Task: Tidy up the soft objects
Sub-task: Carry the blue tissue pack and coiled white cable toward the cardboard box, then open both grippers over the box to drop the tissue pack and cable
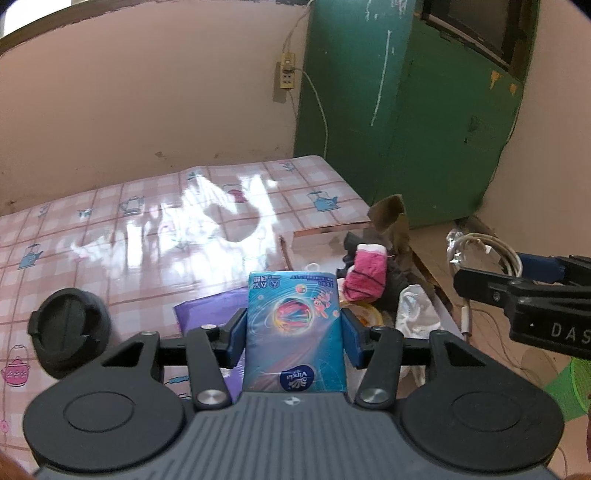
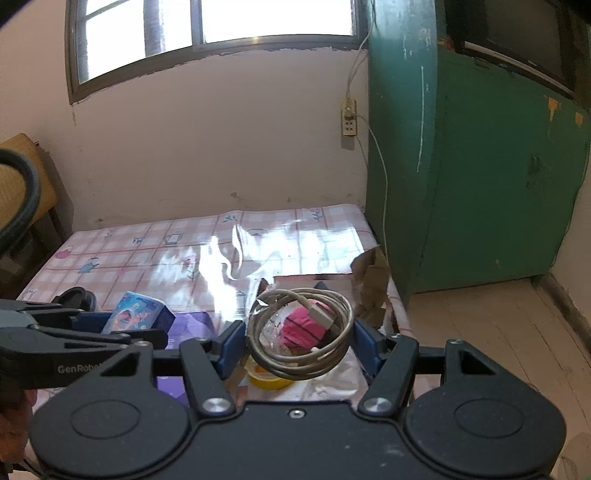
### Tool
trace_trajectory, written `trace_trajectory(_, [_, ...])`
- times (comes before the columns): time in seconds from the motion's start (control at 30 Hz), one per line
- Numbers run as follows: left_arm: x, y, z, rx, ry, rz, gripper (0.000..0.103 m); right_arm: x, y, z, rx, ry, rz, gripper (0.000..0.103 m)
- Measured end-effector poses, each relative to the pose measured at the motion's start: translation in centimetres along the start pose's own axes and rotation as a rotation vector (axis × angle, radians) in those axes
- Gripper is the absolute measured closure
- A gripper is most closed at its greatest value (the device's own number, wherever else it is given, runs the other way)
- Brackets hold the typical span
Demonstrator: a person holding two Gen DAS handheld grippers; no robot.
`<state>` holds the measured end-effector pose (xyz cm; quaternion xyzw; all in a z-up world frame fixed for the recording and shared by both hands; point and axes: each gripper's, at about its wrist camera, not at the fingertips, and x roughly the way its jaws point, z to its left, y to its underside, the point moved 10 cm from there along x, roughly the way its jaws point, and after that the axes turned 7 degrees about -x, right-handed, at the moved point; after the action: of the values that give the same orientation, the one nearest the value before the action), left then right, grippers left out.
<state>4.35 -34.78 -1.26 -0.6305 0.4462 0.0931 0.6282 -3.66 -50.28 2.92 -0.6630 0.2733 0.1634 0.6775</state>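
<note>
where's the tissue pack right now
The tissue pack is clamped in the left gripper, held above the purple pad, left of the cardboard box.

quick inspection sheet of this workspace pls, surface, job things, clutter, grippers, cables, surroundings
surface: table under a glossy pink checked cloth, glare in the middle
job's things: blue tissue pack; pink cloth and white cloth in an open cardboard box
clutter: black round lid, purple sheet, yellow tape roll
grippers: left gripper clamps the tissue pack; right gripper holds a coiled cable
cables: white cord from the wall socket
surroundings: green cabinet, window
</note>
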Motion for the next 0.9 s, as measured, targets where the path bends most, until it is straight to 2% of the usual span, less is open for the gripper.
trace_trajectory(0.4, [2.1, 0.0, -2.8, 0.021, 0.026, 0.018, 0.05, 1.1, -0.1, -3.2, 0.027, 0.016, 0.006, 0.028])
trace_trajectory(0.9, [4.2, 0.2, -4.8, 0.031, 0.036, 0.04, 0.05, 2.8, 0.0, -3.9, 0.034, -0.003, 0.025, 0.028])
